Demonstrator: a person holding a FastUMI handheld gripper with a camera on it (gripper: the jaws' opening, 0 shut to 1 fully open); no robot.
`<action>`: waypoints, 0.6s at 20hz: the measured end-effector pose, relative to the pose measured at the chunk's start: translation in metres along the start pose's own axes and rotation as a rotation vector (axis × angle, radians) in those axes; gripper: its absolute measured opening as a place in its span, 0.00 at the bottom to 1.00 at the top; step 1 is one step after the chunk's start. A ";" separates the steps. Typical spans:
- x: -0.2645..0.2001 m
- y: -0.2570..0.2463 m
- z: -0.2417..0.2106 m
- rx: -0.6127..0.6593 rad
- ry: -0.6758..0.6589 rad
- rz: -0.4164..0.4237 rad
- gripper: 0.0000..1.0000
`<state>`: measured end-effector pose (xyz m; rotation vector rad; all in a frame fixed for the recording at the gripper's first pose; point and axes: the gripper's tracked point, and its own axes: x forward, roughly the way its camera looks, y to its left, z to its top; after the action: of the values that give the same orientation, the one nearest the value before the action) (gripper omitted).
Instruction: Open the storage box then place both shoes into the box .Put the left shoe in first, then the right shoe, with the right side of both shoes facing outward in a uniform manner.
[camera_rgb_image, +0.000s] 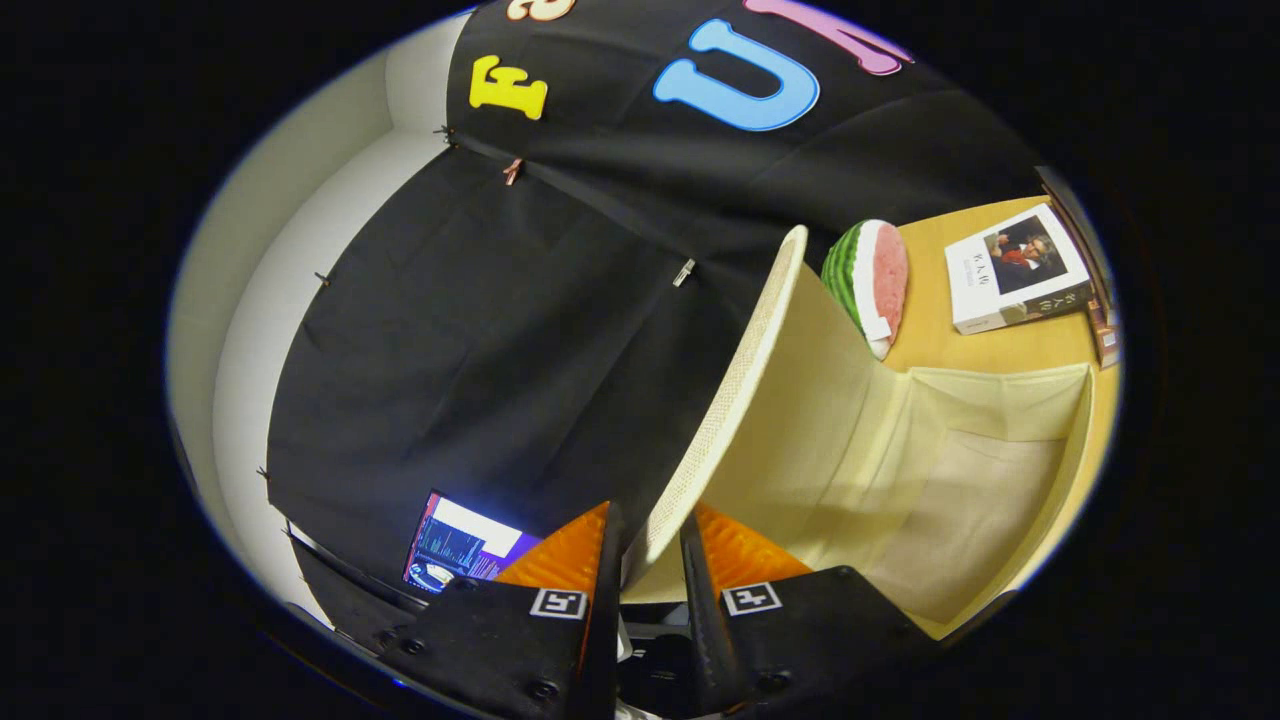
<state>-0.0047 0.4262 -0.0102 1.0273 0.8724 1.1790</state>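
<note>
lid (745, 370) between claw (652, 545) fingers, watermelon slice (868, 280) behind box (1000, 480)

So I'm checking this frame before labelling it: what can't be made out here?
- Shoes: their whereabouts can't be told.
- Storage box: near corner cut off behind the hand-held gripper, whose fingers pinch the raised lid.
- Watermelon slice: lower part hidden behind the lid and box wall.
- Book: cover print too small.
- Screen: partly hidden by a finger.

Hand-held gripper (650, 545) apparently clamped, tilted.
</note>
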 end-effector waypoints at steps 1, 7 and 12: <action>0.009 0.003 -0.001 -0.003 0.003 0.008 0.50; 0.030 0.014 -0.015 -0.021 0.022 0.019 0.97; 0.007 0.012 -0.010 -0.037 -0.003 0.008 0.98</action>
<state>-0.0169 0.4353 -0.0018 1.0030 0.8419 1.1963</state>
